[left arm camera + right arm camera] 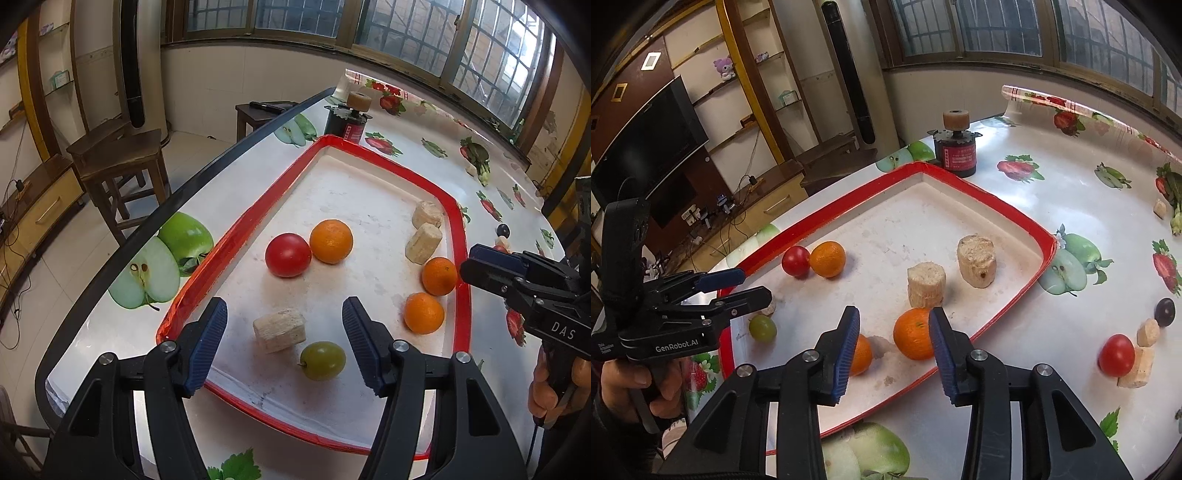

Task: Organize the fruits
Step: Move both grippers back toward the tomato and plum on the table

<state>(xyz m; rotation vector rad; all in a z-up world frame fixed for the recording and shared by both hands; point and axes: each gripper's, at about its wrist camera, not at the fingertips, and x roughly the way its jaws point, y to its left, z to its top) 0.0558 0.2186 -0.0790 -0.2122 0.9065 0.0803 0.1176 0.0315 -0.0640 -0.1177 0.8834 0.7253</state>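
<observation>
Tablecloth (1052, 206) with right-view-only dark grape (1165, 312)

Three oranges (331, 241) (439, 276) (424, 313) are lying in the one red-rimmed tray (236, 236), together with one red tomato (288, 254), one green grape (322, 360) and three pale cut chunks (279, 330) (423, 243) (427, 213). Outside the tray, one more red tomato (1116, 355), one dark grape (1164, 312) and three more pale chunks (1148, 332) (1137, 369) (1160, 208) are sitting on the table. One dark cylinder (956, 157) is standing behind the tray.
</observation>
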